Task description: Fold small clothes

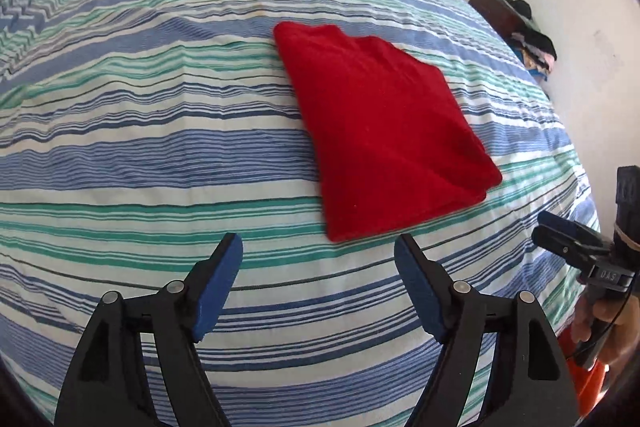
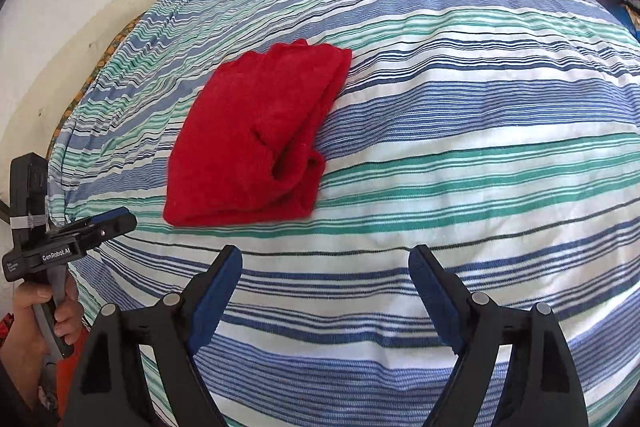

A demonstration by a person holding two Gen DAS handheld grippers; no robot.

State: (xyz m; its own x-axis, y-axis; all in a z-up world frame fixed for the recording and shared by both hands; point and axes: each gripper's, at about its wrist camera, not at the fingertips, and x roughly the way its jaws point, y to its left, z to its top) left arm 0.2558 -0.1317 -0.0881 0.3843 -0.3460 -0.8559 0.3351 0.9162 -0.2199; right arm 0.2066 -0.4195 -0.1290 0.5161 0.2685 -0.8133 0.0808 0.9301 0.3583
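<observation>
Bottom of each wrist view: left gripper (image 1: 318, 247) and right gripper (image 2: 325, 259), black tongs with blue pads, both spread apart with nothing between them, above the blue, green and white striped bedsheet (image 1: 160, 155). Beyond them, mid-frame, the folded red fleece garment (image 1: 384, 131) lies flat on the sheet, untouched. Upper right of the left view: pile of dark clothes (image 1: 532, 39) against a white wall.

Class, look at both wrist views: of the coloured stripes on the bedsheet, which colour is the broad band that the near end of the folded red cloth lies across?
The white band: the red cloth's near end lies on it. The blue and green stripes run beside it.
</observation>
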